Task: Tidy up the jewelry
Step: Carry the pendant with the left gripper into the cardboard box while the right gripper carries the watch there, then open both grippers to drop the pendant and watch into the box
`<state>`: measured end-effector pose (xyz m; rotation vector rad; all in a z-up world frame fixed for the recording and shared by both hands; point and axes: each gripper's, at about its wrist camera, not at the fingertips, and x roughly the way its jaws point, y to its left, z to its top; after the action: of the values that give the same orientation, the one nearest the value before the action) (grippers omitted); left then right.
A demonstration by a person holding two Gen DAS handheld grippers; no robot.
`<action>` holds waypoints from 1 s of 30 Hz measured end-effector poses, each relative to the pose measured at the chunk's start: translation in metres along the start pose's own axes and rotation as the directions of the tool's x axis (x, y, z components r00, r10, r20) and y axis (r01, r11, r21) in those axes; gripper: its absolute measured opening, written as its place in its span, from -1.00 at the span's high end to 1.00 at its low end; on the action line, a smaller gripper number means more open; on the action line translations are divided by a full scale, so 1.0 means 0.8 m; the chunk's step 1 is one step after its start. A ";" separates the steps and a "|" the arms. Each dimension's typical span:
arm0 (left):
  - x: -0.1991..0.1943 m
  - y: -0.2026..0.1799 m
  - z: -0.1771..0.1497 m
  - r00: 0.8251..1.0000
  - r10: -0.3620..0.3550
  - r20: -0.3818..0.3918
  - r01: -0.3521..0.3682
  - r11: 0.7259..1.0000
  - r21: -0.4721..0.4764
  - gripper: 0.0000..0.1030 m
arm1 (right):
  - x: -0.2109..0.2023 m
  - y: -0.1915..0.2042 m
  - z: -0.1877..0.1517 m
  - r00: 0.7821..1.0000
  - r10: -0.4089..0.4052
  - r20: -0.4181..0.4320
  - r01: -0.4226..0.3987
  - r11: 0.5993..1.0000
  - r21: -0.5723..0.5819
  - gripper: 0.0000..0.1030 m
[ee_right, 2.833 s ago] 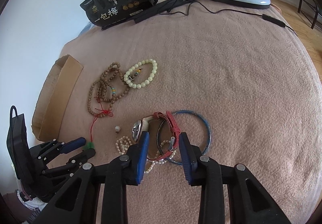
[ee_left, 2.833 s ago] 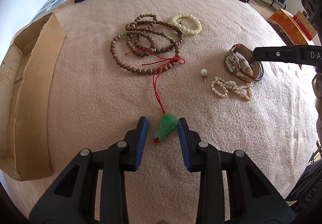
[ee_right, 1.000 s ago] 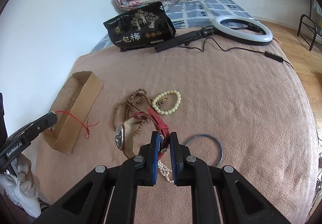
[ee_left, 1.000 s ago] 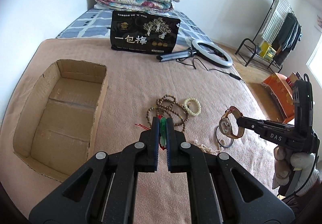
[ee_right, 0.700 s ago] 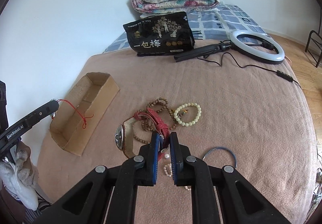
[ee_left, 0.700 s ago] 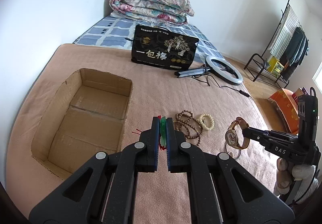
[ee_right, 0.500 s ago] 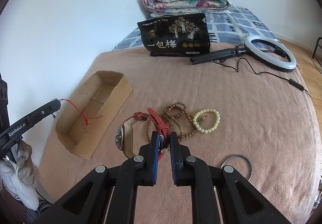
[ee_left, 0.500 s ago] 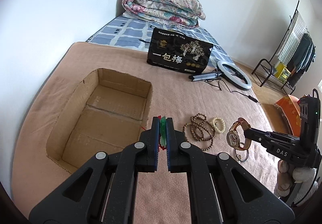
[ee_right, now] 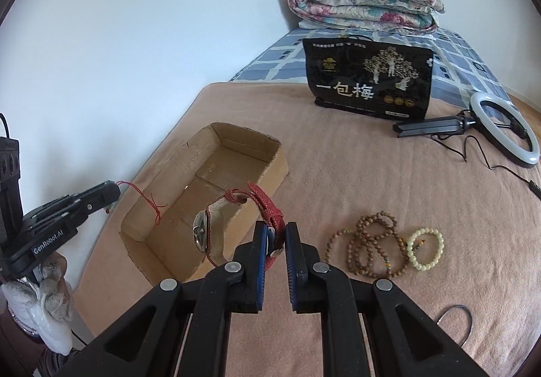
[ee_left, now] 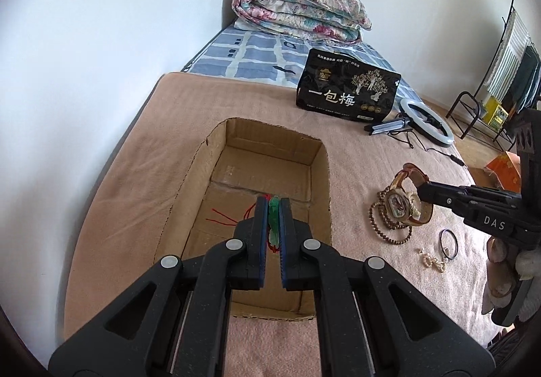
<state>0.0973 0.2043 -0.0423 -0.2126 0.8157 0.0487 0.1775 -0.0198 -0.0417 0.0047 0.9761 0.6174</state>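
A: What has changed?

B: The left gripper (ee_left: 273, 207), whose jaws stood open around the green pendant (ee_left: 273, 219) lying on the bed (ee_left: 338, 147), has closed on it and lifted it. It now hangs over the cardboard box (ee_left: 324, 167), red cord (ee_left: 223, 220) trailing inside.

A: And the right gripper (ee_right: 273, 238)?

B: It was open over the watch (ee_right: 203, 229) on the bed. Now it pinches the red strap (ee_right: 267, 204), and the watch has been raised and carried to the box's near edge, away from the beads (ee_right: 372, 241).

On the bed (ee_right: 338, 157) lie a cardboard box (ee_right: 203, 194), 2 bead bracelets (ee_right: 382, 248), a black bag (ee_right: 368, 82) and a ring light (ee_right: 507, 130).
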 end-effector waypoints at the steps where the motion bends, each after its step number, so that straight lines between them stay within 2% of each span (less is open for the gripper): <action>1: 0.001 0.005 -0.002 1.000 -0.001 0.001 0.001 1.000 -0.006 0.93 | 0.006 0.006 0.003 1.000 0.003 -0.003 -0.003 1.000 -0.006 0.84; 10: 0.021 0.033 -0.020 1.000 0.009 -0.027 -0.011 0.999 -0.042 0.93 | 0.066 0.058 0.024 0.999 0.010 -0.044 -0.013 0.998 -0.065 0.84; 18: 0.039 0.044 -0.032 0.998 0.019 -0.064 -0.022 0.998 -0.057 0.93 | 0.116 0.072 0.028 0.996 -0.006 -0.093 -0.001 0.997 -0.079 0.84; 30: 0.052 0.043 -0.040 0.995 0.023 -0.100 -0.028 0.998 -0.053 0.93 | 0.138 0.081 0.027 0.993 -0.020 -0.113 0.008 0.995 -0.102 0.82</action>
<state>0.0986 0.2297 -0.0996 -0.2574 0.9167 0.0850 0.2075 0.0944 -0.0969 -0.1286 1.0530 0.6594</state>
